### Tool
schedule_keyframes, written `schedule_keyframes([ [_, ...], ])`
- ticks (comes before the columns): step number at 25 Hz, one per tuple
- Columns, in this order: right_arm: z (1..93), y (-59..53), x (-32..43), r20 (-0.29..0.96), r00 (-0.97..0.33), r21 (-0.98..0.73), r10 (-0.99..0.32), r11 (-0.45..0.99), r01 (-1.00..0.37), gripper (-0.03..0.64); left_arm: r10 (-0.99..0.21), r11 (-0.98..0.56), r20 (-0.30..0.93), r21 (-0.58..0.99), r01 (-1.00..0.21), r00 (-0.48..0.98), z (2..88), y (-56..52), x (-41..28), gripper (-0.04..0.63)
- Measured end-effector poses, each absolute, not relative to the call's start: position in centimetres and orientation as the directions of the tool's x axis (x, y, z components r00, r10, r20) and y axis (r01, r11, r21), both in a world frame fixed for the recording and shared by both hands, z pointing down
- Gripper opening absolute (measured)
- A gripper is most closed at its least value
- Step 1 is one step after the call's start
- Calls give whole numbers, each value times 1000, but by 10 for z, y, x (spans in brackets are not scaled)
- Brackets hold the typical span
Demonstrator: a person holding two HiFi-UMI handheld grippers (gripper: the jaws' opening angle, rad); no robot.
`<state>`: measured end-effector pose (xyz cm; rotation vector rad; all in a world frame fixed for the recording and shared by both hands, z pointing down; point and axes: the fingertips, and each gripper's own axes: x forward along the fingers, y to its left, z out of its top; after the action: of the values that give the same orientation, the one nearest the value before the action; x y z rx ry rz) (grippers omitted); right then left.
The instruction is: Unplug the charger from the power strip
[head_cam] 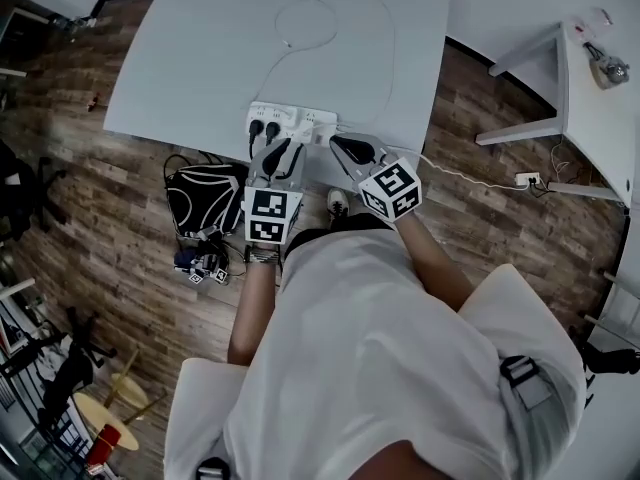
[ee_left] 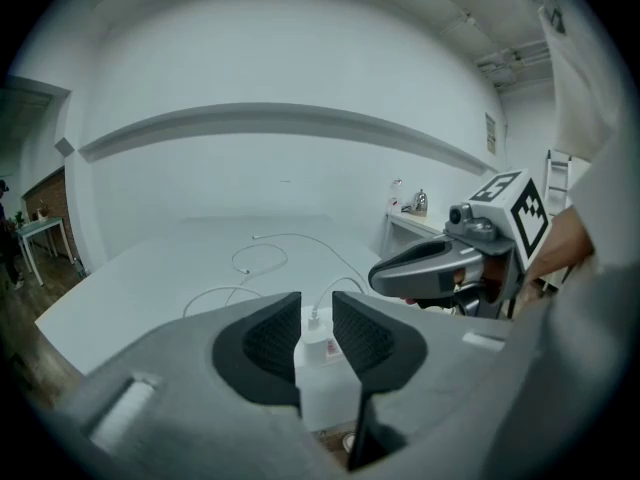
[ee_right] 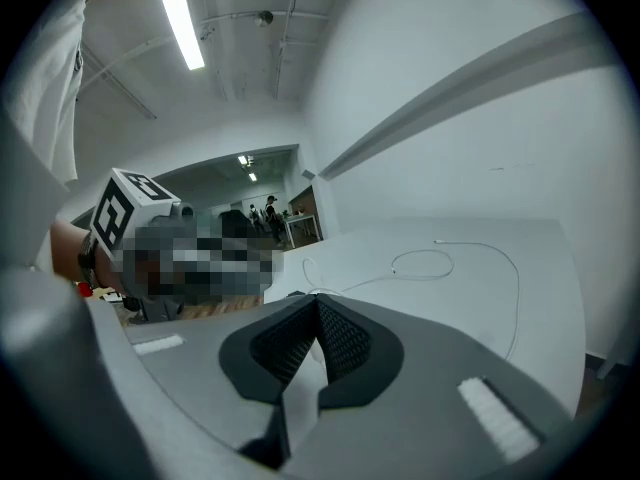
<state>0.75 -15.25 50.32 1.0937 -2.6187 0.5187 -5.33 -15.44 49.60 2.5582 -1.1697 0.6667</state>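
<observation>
A white power strip lies at the near edge of a white table, with two black plugs at its left end. In the left gripper view a white charger stands plugged into the strip, and its thin white cable loops away over the table. My left gripper is open by a narrow gap, short of the charger, which shows through that gap. In the head view it hovers just before the strip. My right gripper is shut and empty, and sits beside the left one.
A black bag lies on the wooden floor left of the person's legs. The strip's white cord runs right to a floor socket. A white side table stands at the right. The cable loop lies mid-table.
</observation>
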Motion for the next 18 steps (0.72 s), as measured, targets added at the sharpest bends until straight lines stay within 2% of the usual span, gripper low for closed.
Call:
schedule_keyframes([
  [18, 602, -199, 17, 530, -649, -238, -546, 639, -732, 2, -621, -571, 603, 90, -816, 501, 569, -172, -41, 143],
])
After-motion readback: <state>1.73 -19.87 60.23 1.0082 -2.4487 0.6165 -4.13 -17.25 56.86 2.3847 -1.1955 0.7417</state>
